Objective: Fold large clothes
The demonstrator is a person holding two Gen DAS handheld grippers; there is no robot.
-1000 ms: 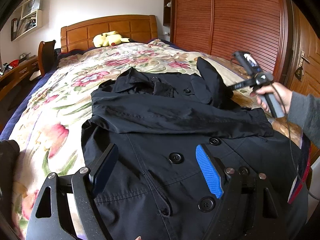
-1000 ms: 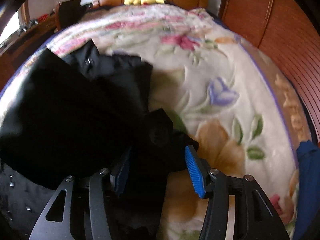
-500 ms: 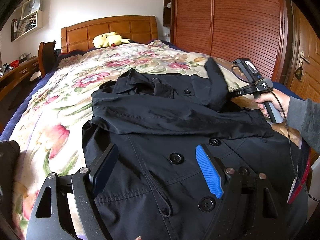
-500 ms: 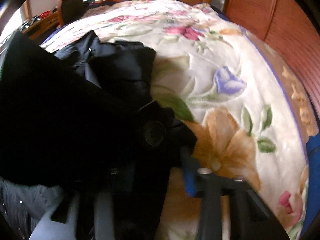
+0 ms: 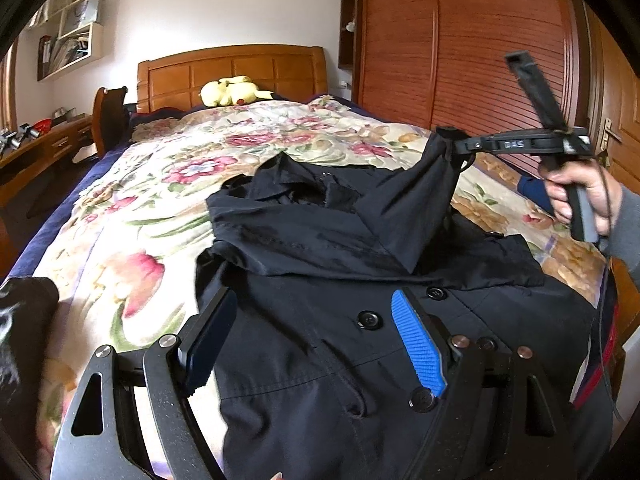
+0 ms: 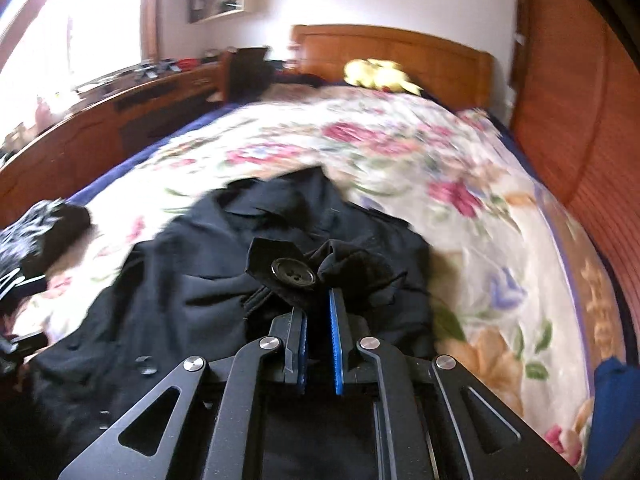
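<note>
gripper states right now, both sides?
Left gripper: open, holding nothing, above the black buttoned coat.
Right gripper: shut on the coat's sleeve cuff, lifted off the bed.

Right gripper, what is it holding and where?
The right gripper is shut on the black buttoned coat, pinching its sleeve cuff.

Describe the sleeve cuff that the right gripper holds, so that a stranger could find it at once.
On the bed with the floral blanket lies a black coat. Its far sleeve rises off the coat to the right gripper. The sleeve cuff is the raised tip there, and it carries one dark button; the other sleeve lies flat.
</note>
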